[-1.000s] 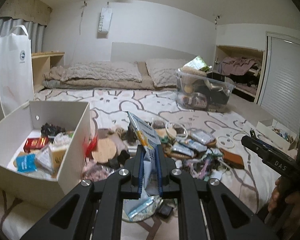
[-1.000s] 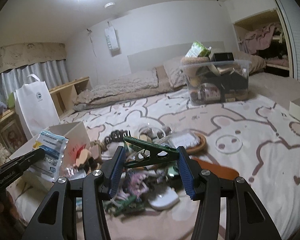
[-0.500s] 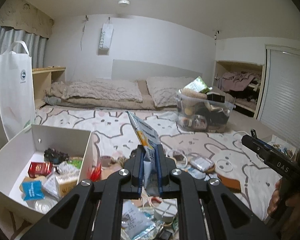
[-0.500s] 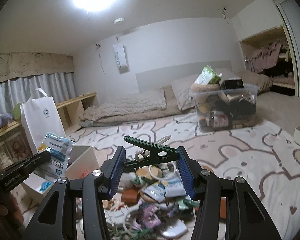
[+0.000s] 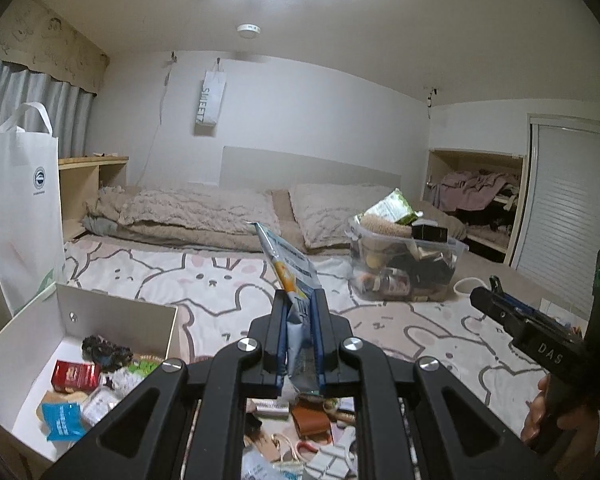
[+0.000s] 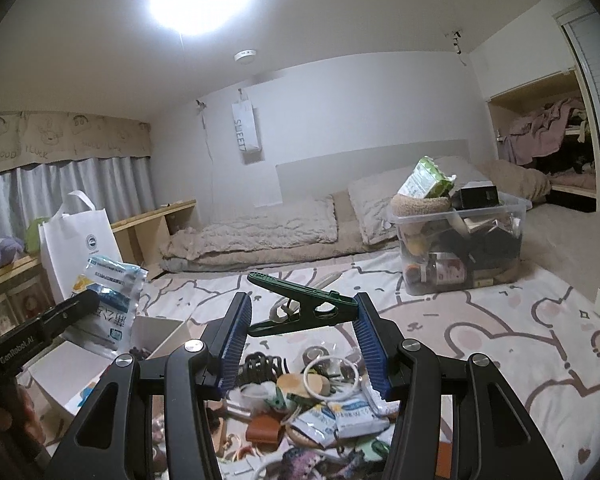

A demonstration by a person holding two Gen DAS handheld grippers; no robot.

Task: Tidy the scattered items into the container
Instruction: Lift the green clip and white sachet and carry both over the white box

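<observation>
My left gripper (image 5: pixel 298 320) is shut on a blue and white foil packet (image 5: pixel 288 268), held upright above the clutter; the packet also shows in the right wrist view (image 6: pixel 108 300). My right gripper (image 6: pixel 304 320) is shut on a dark green clothes peg (image 6: pixel 300 308), held crosswise between the blue pads. The white open box (image 5: pixel 120 312) sits low left and holds a red pack, a blue pack and other bits; its corner shows in the right wrist view (image 6: pixel 160 332). Scattered items (image 6: pixel 320 400) lie on the bear-print cover below both grippers.
A clear tub (image 5: pixel 404 268) full of things stands at the back right. A white tote bag (image 5: pixel 20 208) stands left of the box. Pillows and blankets (image 5: pixel 204 212) lie along the far wall. A shelf recess (image 5: pixel 476 204) is at right.
Both grippers have risen and tilted up with their loads, so the clutter has dropped to the bottom of both views. The box now sits lower left.
</observation>
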